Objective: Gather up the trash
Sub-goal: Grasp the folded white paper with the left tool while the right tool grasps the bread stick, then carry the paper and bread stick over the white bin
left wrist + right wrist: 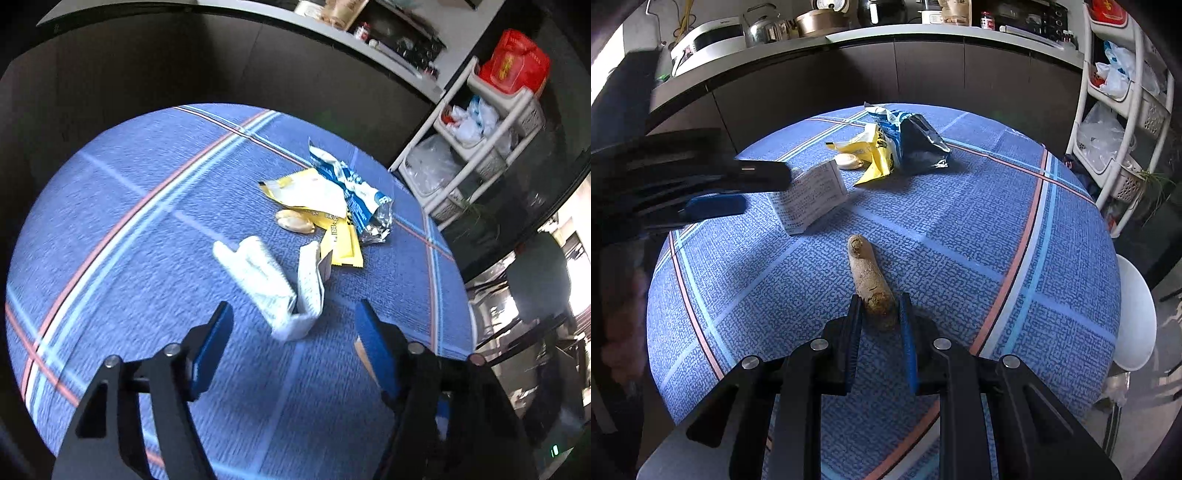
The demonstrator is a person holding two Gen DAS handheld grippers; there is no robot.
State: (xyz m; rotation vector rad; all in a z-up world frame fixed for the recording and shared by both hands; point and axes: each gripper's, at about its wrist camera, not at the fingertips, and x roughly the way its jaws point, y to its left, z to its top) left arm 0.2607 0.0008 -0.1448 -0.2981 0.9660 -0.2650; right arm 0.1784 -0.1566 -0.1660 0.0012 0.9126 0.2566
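Right tool (878,306) grips the root (870,282) mid-table; left tool (293,317) open around the paper box (295,295).

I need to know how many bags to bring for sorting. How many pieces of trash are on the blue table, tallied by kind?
Snack wrappers: 2, a yellow wrapper and a blue-and-white wrapper
Printed paper leaflets: 1, the folded leaflet
Food scraps: 2, a brown root piece between the right gripper jaws and a pale shell-like scrap
Total: 5
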